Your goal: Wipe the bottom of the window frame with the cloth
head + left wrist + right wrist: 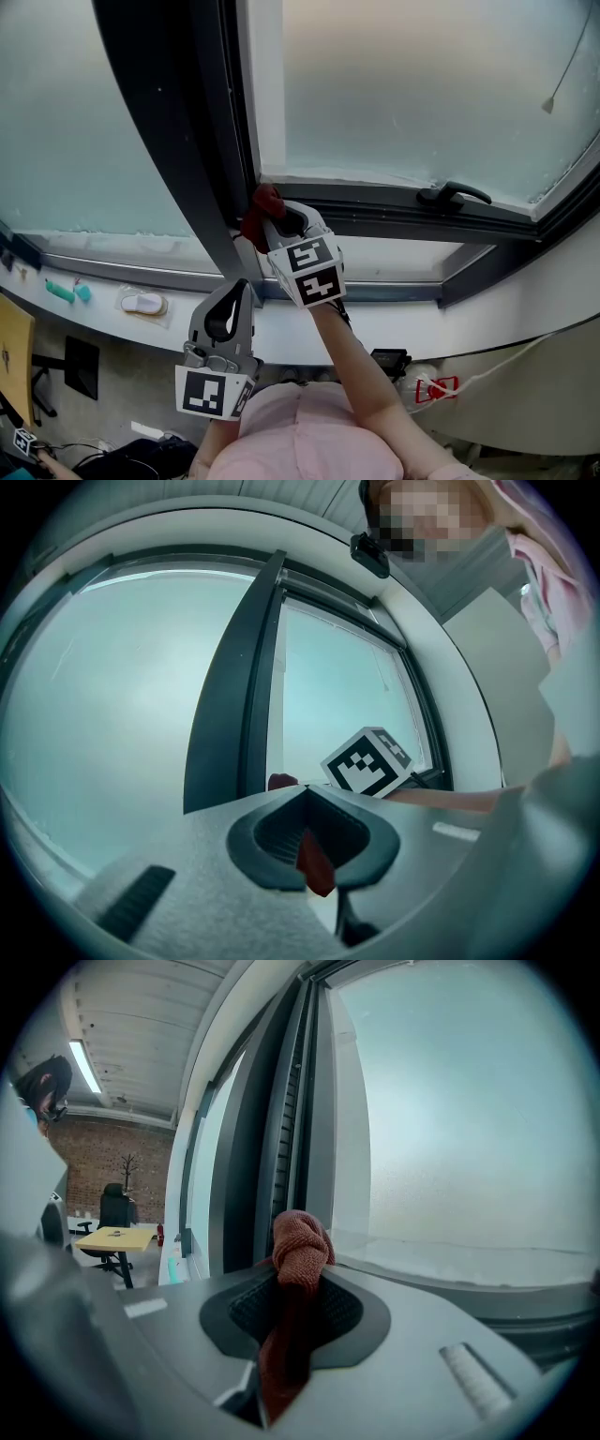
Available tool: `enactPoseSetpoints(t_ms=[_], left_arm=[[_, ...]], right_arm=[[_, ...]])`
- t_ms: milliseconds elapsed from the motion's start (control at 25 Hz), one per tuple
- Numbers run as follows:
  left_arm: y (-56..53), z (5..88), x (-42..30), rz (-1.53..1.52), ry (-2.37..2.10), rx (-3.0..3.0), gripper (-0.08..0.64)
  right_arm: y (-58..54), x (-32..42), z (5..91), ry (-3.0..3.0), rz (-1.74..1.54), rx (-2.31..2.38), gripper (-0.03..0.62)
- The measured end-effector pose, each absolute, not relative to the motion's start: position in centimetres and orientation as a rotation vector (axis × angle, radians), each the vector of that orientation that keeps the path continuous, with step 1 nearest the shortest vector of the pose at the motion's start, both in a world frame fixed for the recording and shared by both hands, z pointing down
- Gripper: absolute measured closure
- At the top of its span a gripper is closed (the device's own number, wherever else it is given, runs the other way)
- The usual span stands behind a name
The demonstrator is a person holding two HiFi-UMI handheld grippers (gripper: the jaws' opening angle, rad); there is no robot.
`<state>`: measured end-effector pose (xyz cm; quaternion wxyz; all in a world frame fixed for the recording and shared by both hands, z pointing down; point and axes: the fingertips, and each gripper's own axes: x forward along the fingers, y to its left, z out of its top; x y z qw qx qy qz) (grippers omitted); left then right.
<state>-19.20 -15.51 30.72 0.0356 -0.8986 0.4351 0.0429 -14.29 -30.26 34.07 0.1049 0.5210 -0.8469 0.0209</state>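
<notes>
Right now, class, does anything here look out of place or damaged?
Nothing looks spilled or damaged. One oddity: the cloth is bunched into a knotted wad between the fingers of the right gripper, not spread flat for wiping.

Nothing here can actually be read as words or numbers. The nearest thing to signs are the black-and-white square code markers: one set on the cube [309, 269] of the right gripper [274, 217], another on the cube [211, 392] of the left gripper [239, 286], and a tiny one on a small cube [25, 441] low at the left edge. A clear packet [439, 388] below the sill carries a red printed mark, perhaps a logo or a word, too small to make out.
</notes>
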Motion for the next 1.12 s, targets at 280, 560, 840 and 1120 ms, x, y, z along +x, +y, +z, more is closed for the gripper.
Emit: enactPoseSetpoints(t_ms=[280, 560, 840, 1120], left_arm=[[-15.6, 30.4, -18.1, 0.132, 1.300, -2.771, 0.566], [-16.0, 30.7, -17.1, 0.136, 1.273, -2.791, 0.566], [-16.2, 30.6, -15.6, 0.146, 1.233, -2.812, 0.566], [-16.0, 30.9, -14.5, 0.140, 1.208, -2.829, 0.566]], right_arm=[[-30.3, -13.9, 34.0, -2.504, 0.069, 1.522, 0.515], [-30.1, -11.7, 33.8, -2.472, 0.077, 1.567, 0.515], [-29.7, -9.5, 33.8, -2.454, 0.089, 1.616, 0.515], [-29.1, -7.2, 33.8, -2.433, 0.097, 1.665, 0.515]])
